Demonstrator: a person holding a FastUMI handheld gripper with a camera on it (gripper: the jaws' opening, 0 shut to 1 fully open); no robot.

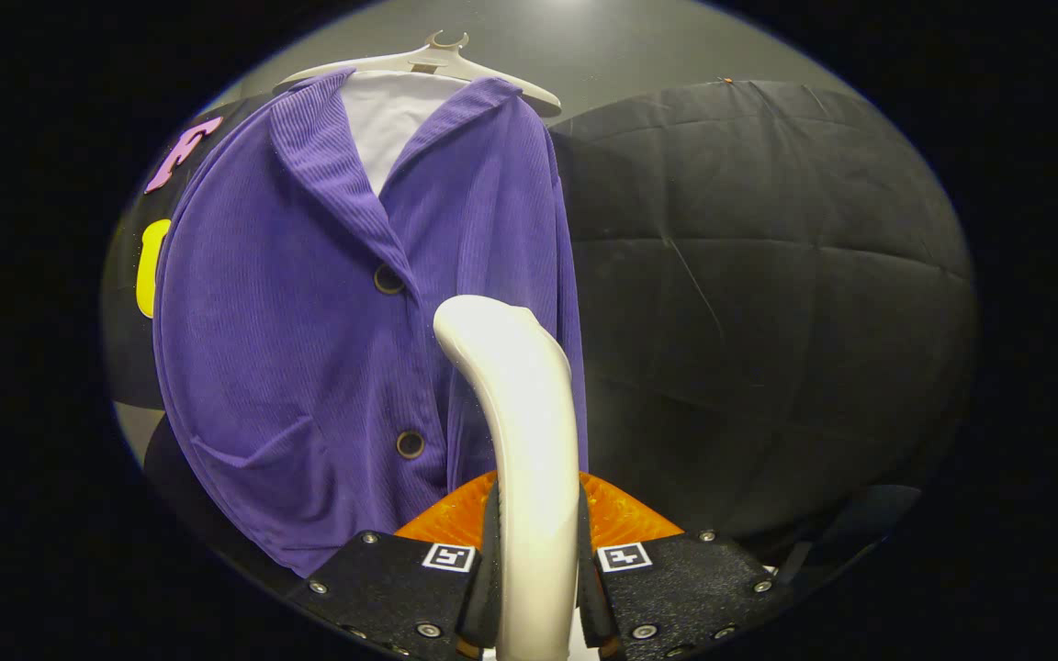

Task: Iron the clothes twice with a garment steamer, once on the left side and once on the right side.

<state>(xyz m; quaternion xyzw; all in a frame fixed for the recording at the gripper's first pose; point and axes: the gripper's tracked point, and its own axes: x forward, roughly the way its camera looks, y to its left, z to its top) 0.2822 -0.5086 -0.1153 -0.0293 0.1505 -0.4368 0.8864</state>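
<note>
A purple corduroy jacket (309,312) with dark buttons hangs on a pale hanger (428,62), with a white lining showing at the collar. My gripper (536,560) is shut on the white handle of the garment steamer (520,404), which rises between the fingers and curves toward the jacket. The steamer's head sits against the jacket's right front panel, just right of the button line and between the two buttons.
The black cloth wall (759,303) hangs behind and to the right of the jacket. A grey ceiling or wall (602,46) shows above the hanger.
</note>
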